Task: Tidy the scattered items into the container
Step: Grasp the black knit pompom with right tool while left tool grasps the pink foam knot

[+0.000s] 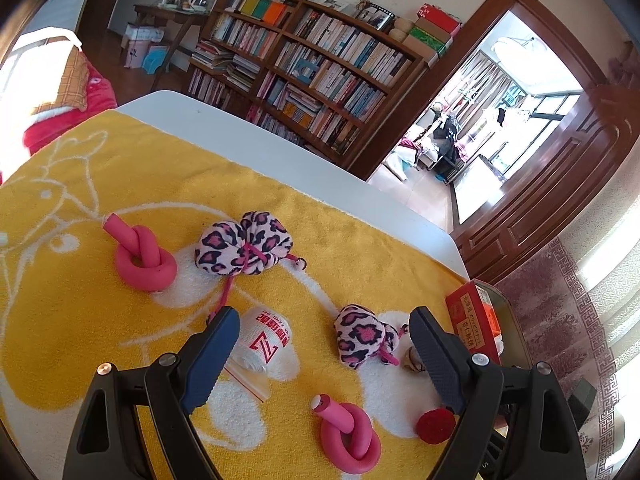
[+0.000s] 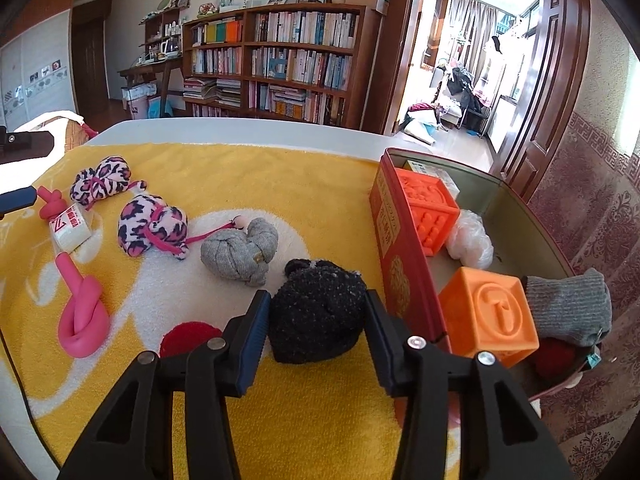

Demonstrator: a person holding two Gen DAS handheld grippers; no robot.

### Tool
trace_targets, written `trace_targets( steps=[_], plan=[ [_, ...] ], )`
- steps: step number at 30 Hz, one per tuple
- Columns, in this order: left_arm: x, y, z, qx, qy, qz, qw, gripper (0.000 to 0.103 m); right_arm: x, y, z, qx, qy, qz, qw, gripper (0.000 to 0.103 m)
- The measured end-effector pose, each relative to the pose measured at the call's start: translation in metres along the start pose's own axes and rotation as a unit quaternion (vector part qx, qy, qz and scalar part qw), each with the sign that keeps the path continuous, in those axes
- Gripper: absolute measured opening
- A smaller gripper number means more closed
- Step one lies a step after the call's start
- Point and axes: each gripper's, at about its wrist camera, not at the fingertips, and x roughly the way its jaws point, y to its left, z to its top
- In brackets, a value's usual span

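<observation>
My right gripper is shut on a black knitted bundle, just left of the red tin container. The tin holds two orange cubes, a white bag and a grey sock. My left gripper is open above the yellow towel, with a white tape roll and a leopard-print bundle between its fingers. Another leopard bundle, two pink knotted foam tubes, a red ball and a grey sock bundle lie scattered.
The towel covers a white table whose far edge drops to the floor. A bookshelf stands behind, with a doorway at the right. The tin also shows in the left wrist view at the table's right edge.
</observation>
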Motion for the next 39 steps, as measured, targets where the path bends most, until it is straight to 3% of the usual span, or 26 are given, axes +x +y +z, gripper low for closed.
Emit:
trace_targets(
  steps=[5, 11, 16, 22, 32, 39],
  plan=[
    [0.000, 0.018, 0.003, -0.015, 0.002, 0.013, 0.9998, 0.088, -0.010, 0.001, 0.005, 0.031, -0.007, 0.068, 0.997, 0.050],
    [0.000, 0.022, 0.004, -0.004, 0.004, 0.014, 0.9999, 0.088, -0.017, 0.002, 0.005, 0.045, -0.011, 0.118, 0.992, 0.050],
    [-0.007, 0.055, 0.011, -0.068, -0.012, 0.026, 0.9973, 0.088, -0.020, -0.006, 0.005, 0.076, -0.007, 0.154, 0.985, 0.050],
    [-0.023, 0.089, 0.025, -0.104, -0.046, 0.060, 0.9916, 0.088, -0.023, -0.008, 0.006, 0.086, -0.014, 0.159, 0.983, 0.050],
    [0.016, 0.095, 0.026, -0.038, -0.012, 0.143, 0.9890, 0.088, -0.026, -0.010, 0.005, 0.087, -0.019, 0.156, 0.984, 0.050],
    [0.045, 0.099, 0.026, -0.001, 0.012, 0.194, 0.9810, 0.088, -0.026, -0.007, 0.005, 0.082, -0.020, 0.152, 0.985, 0.050]
  ],
)
